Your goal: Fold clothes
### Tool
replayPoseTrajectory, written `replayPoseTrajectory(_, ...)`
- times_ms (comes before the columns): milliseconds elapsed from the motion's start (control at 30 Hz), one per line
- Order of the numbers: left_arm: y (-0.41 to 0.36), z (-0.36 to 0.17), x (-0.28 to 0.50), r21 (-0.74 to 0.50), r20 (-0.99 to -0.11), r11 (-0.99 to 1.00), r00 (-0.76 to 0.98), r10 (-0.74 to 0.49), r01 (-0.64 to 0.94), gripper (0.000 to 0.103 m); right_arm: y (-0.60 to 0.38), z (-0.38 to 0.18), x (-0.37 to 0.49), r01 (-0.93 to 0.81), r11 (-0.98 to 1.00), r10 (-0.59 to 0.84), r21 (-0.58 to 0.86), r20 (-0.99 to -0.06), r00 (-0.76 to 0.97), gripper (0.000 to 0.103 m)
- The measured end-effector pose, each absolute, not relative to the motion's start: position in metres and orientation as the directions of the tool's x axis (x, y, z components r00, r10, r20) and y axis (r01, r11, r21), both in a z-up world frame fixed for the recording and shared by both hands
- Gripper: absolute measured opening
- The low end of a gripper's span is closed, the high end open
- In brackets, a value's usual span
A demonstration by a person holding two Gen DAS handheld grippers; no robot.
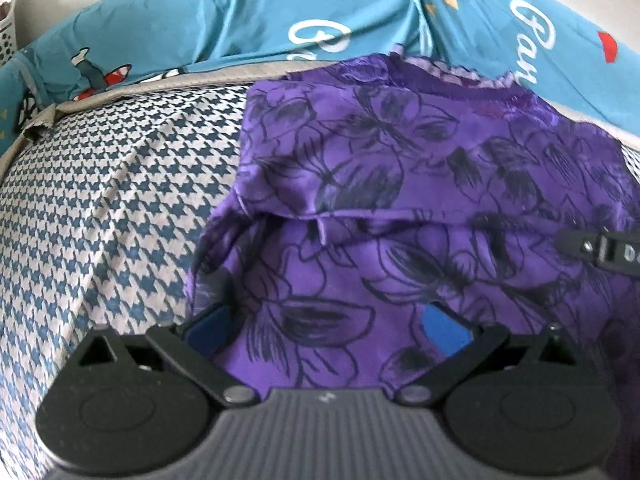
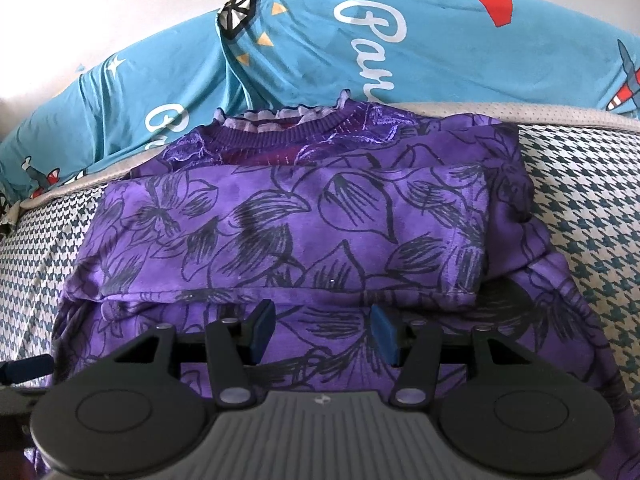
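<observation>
A purple top with black flower outlines (image 2: 304,216) lies on the houndstooth bed sheet (image 2: 580,208), its ribbed collar (image 2: 288,128) at the far end and a sleeve folded across the chest. My right gripper (image 2: 324,332) hovers open over the near part of the top, blue pads (image 2: 262,330) apart with cloth beneath them. In the left wrist view the same top (image 1: 400,184) fills the right half. My left gripper (image 1: 326,328) is wide open at the top's near left edge, and thin fabric veils its left pad (image 1: 208,326). The right gripper's finger (image 1: 600,250) shows at the right.
Bunched teal bedding with white lettering (image 2: 360,40) lies along the far side of the bed, against a pale wall. A white perforated basket (image 1: 8,40) stands at the far left. Bare houndstooth sheet (image 1: 100,200) stretches left of the top.
</observation>
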State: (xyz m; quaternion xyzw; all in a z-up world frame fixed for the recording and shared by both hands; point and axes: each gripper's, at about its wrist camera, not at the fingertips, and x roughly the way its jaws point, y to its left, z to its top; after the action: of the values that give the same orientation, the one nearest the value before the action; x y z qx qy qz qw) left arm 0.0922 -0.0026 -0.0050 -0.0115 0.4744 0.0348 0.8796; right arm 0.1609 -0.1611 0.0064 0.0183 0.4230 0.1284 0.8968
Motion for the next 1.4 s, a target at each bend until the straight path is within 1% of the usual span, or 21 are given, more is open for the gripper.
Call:
replayPoseTrajectory(633, -0.044, -0.005, 0.058, 0.036, -0.848, 0.995, 0.53, -0.017, 0.09, 0.103, -0.155, 0.014, 0.145, -0.202, 0.977, 0.179, 0.066, -0.771, 0.612, 0.053)
replayPoseTrajectory(900, -0.059, -0.001, 0.052, 0.011, -0.848, 0.992, 0.527, -0.059, 0.128, 0.103, -0.164, 0.019, 0.141, -0.19, 0.981, 0.159, 0.049, -0.767, 0.622, 0.053)
replayPoseTrajectory(1400, -0.09, 0.001, 0.043, -0.055, -0.83, 0.963, 0.524, -0.19, 0.263, 0.103, -0.195, 0.018, 0.145, -0.12, 0.992, 0.104, 0.036, -0.771, 0.629, 0.053)
